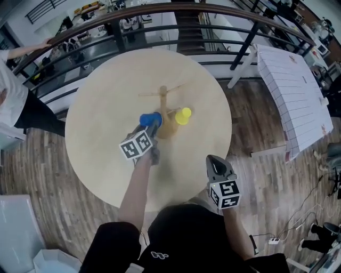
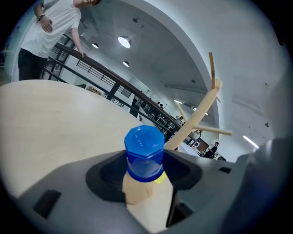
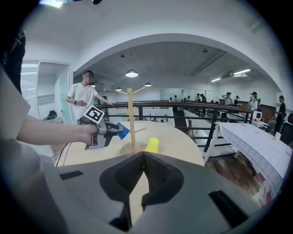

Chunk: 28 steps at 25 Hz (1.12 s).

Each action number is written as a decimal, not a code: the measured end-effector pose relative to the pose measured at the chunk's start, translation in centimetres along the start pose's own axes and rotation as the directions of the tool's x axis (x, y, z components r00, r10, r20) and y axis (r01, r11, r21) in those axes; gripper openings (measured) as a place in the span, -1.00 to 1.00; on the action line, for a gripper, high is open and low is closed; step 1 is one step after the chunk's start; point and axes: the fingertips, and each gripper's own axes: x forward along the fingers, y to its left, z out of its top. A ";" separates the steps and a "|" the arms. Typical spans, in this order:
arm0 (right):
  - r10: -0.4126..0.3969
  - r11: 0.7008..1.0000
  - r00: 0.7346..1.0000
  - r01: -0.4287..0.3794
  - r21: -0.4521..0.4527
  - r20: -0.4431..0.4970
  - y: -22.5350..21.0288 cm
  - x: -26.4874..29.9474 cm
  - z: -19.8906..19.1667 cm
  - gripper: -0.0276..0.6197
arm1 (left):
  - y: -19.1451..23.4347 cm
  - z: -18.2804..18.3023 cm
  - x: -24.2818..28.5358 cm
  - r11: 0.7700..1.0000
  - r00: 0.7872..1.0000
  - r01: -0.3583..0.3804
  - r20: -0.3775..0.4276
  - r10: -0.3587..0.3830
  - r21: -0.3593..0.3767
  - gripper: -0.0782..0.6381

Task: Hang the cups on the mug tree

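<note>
- Far left: bystander (image 1: 11,93) in white shirt, standing by the rail (image 1: 160,15) behind the table (image 1: 96,138); hand on the rail in the left gripper view.
- Centre left: left gripper (image 1: 154,124) reached out over the round, pale wood table, cube facing up. Jaws (image 2: 145,170) set fairly wide, clamped on blue cup (image 2: 144,153).
- Blue cup (image 1: 149,119): off the table, held on its side, octagonal bottom turned toward the gripper's camera. Sits just left of the tree (image 1: 164,104) at about mid-trunk height in the right gripper view (image 3: 120,130). Touching the trunk or not: cannot tell.
- Centre: tree upright on a round base near the middle of the table. Bare pegs slant up from the trunk (image 2: 201,114); none carries a cup.
- Just right of the base: yellow cup (image 1: 183,115), standing on the table, narrow end up in the right gripper view (image 3: 152,145).
- Lower right: right gripper (image 1: 214,162) near the table's front edge, well apart from both cups. Jaws (image 3: 143,157) pressed together, nothing between them.
- Far right: white ruled board (image 1: 293,90) on legs, off the table, over wood flooring.
</note>
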 end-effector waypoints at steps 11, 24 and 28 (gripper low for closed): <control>-0.003 1.000 1.000 0.003 -0.004 -0.010 -0.4 0.4 -0.6 -0.89 | -0.1 0.8 0.0 0.999 0.997 0.019 0.076 -0.022 0.034 0.13; 0.097 0.995 0.995 -0.097 -0.033 0.003 2.6 2.5 0.5 -0.89 | -0.6 2.3 -10.3 0.865 0.951 -0.300 0.203 0.235 0.401 -0.26; 0.143 0.989 0.989 -0.143 -0.026 0.020 3.9 3.1 1.1 -0.89 | -3.9 -0.1 -12.9 0.850 0.955 -0.280 0.220 0.199 0.447 -0.61</control>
